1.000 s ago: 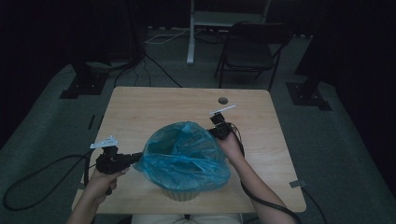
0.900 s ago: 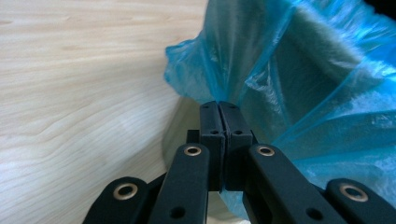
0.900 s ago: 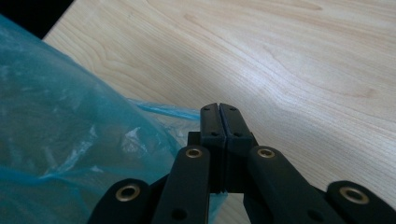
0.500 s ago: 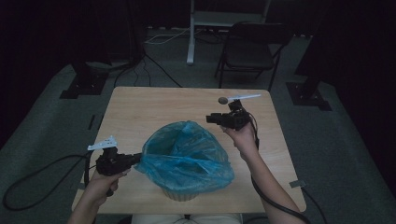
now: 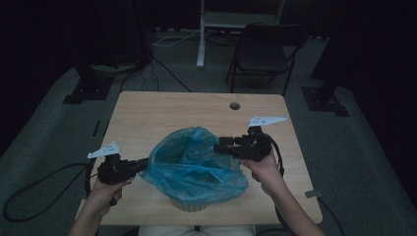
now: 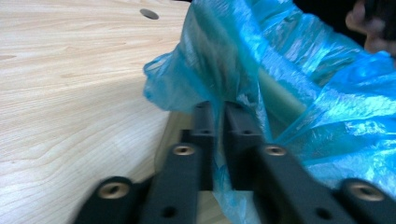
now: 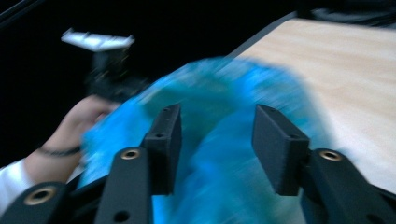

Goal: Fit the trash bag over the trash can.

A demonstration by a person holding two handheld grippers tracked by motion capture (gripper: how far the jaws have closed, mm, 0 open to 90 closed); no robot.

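Lining the bin — left claw is pinching the blue bag rim, right claw has just been opening, released; it should be regripping the far rim — gently.

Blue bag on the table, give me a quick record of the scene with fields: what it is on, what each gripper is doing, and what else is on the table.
item: blue bag, thin plastic, mouth open upward
sits over: pale bin, its base showing under the bag
left gripper: jaws nearly together, pinching the bag's rim
right gripper: jaws apart, just been opening, pads not pressing the bag
surface: wooden table
other: round hole near the table's far edge
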